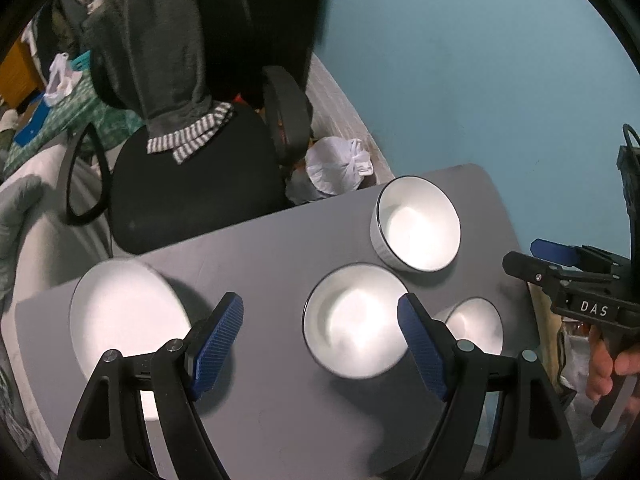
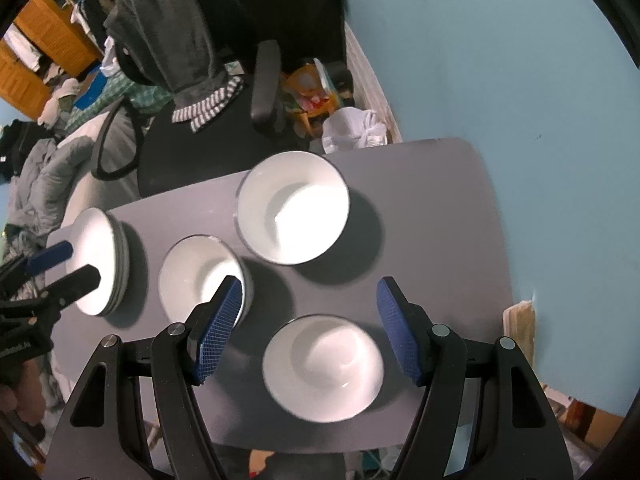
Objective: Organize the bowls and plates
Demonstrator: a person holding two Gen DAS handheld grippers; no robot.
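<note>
Three white dark-rimmed bowls and a stack of white plates (image 1: 124, 320) sit on a grey table (image 1: 260, 272). My left gripper (image 1: 320, 312) is open and empty above the table. Its right finger overlaps the right rim of the middle bowl (image 1: 356, 320), and the plates lie by its left finger. The large bowl (image 1: 416, 224) stands farther back and the small bowl (image 1: 476, 324) to the right. My right gripper (image 2: 309, 292) is open above the small bowl (image 2: 322, 366), which lies between its fingers, untouched. The middle bowl (image 2: 200, 276), large bowl (image 2: 294, 206) and plates (image 2: 100, 260) lie to its left and beyond.
A black office chair (image 1: 192, 184) with a grey towel (image 1: 160, 52) draped over it stands behind the table. A white plastic bag (image 1: 340, 164) lies on the floor by the blue wall (image 1: 480, 60). Bedding and clutter fill the far left. A hand (image 1: 608, 364) holds the right gripper (image 1: 532, 254).
</note>
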